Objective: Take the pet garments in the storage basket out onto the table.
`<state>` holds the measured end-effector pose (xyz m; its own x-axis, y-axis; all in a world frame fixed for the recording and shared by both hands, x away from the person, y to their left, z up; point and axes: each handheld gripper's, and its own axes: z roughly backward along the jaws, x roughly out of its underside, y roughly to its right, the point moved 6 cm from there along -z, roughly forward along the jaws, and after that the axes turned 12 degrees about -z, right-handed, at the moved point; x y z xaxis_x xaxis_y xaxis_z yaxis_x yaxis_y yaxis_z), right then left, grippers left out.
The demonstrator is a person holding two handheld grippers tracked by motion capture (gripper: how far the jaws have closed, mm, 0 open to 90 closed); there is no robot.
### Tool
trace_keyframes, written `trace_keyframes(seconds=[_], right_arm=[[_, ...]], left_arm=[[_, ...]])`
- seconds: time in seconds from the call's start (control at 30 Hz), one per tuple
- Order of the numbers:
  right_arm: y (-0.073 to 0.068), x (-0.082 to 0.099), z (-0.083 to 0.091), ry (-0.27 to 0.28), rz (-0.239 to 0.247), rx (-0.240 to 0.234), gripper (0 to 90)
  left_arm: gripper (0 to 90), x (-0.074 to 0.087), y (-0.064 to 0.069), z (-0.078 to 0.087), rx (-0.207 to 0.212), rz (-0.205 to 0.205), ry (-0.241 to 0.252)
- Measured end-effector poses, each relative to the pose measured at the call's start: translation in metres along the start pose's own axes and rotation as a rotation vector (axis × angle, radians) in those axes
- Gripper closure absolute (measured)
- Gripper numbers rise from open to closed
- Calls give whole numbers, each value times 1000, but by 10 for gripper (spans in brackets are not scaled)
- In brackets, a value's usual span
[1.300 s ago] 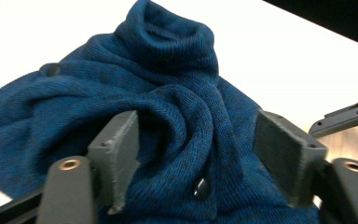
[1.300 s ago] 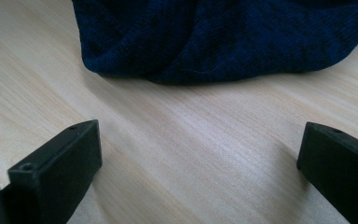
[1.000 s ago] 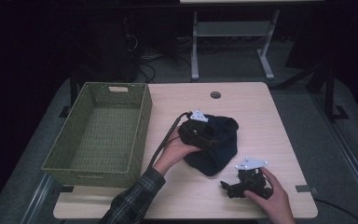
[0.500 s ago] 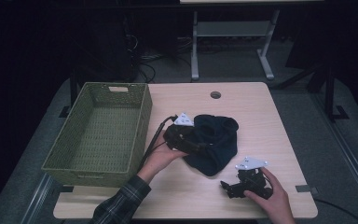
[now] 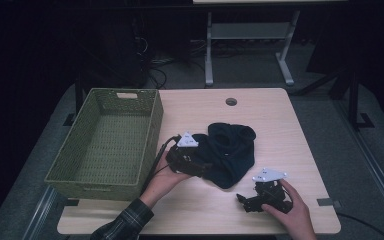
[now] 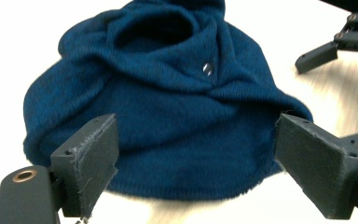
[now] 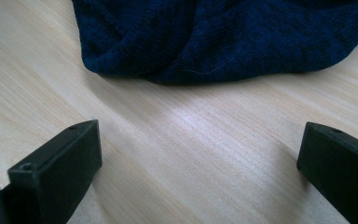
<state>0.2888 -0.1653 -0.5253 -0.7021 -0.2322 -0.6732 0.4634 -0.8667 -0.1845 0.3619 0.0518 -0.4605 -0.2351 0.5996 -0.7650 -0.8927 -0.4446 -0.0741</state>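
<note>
High view: your left gripper [image 5: 203, 167] has slid left to the blue sweater's [image 5: 230, 152] near-left edge, jaws open; your right gripper [image 5: 245, 199] rests open, ready.

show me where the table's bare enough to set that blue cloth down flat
Bare wood runs along the table's far edge around the round hole, and down the right side past the blue cloth. The green basket is empty. It is crowded at the near edge, where left gripper and right gripper sit.

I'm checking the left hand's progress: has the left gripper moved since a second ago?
Yes. In the high view the left gripper has pulled back toward the basket, off the blue cloth, its jaws open.
</note>
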Motion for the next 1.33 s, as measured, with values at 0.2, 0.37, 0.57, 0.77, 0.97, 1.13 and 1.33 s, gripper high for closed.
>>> trace_keyframes(seconds=[0.2, 0.37, 0.57, 0.77, 0.97, 1.13, 1.33], right_arm=[[0, 0, 0, 0, 1, 0, 0], [0, 0, 0, 0, -1, 0, 0], [0, 0, 0, 0, 0, 0, 0], [0, 0, 0, 0, 0, 0, 0], [0, 0, 0, 0, 0, 0, 0], [0, 0, 0, 0, 0, 0, 0], [0, 0, 0, 0, 0, -1, 0]], left_arm=[[136, 15, 7, 0, -5, -8, -36], [136, 26, 10, 0, -12, -8, -63], [136, 41, 15, -1, -21, -4, -94], [133, 56, 18, -4, -45, -14, -138], [128, 66, 20, -6, -64, -34, -158], [127, 70, 21, -5, -73, -38, -108], [128, 71, 22, -5, -85, -28, -91]])
